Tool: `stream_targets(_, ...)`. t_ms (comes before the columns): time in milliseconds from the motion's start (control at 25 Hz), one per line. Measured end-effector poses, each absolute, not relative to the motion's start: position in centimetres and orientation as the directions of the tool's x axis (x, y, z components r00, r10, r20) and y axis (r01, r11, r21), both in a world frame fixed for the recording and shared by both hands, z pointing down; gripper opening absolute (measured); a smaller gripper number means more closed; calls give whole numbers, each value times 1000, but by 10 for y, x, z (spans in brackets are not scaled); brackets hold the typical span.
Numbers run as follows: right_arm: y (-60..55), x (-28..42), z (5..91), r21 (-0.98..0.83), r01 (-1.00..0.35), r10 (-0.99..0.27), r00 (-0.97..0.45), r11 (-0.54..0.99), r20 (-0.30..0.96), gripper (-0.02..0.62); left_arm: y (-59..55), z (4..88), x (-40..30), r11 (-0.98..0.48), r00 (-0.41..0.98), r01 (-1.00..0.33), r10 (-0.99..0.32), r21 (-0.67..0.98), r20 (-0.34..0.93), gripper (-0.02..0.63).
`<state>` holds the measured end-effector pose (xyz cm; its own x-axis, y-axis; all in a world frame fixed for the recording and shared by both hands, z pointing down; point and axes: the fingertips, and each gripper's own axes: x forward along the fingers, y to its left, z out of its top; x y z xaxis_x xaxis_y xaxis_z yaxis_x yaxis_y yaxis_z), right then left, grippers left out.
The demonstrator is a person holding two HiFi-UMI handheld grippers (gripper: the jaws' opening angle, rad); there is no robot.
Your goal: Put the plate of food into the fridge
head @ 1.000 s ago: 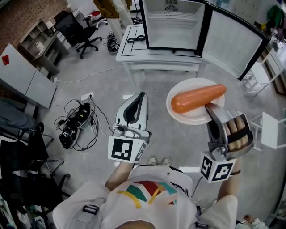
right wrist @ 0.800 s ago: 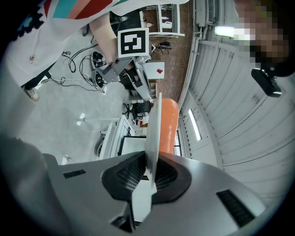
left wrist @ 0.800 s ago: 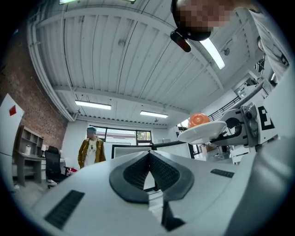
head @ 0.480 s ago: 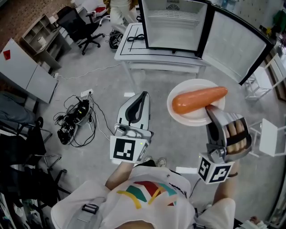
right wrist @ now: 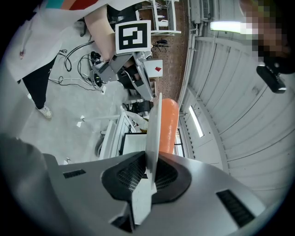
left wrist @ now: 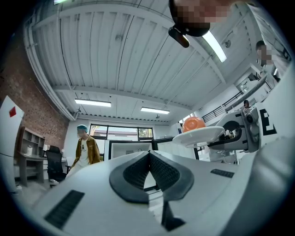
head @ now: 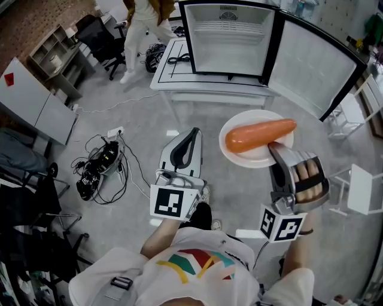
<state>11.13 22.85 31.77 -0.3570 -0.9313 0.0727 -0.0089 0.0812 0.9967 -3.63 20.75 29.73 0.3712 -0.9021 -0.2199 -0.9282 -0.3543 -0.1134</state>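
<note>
Open fridge (head: 230,42) on table (head: 179,79), person (head: 139,18) near left edge. Right gripper (head: 274,146) clamps plate (head: 240,157) rim; carrot (head: 257,135) lies left-right. Left gripper (head: 192,132) jaws together.

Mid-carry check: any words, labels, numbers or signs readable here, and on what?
No words, brands or numbers are readable in any view.
Black-and-white square codes, no letters: on the left gripper and right gripper.
A red diamond, no text: on the white panel, far left.
The plate and fridge: no print seen.
</note>
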Motion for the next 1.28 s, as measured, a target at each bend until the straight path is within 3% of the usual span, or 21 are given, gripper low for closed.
stream_targets(1280,-76,50,287,998,10,-966,-247,69,70,29,-116,282,-106,-477,481,-876,-853,-73,-204,5)
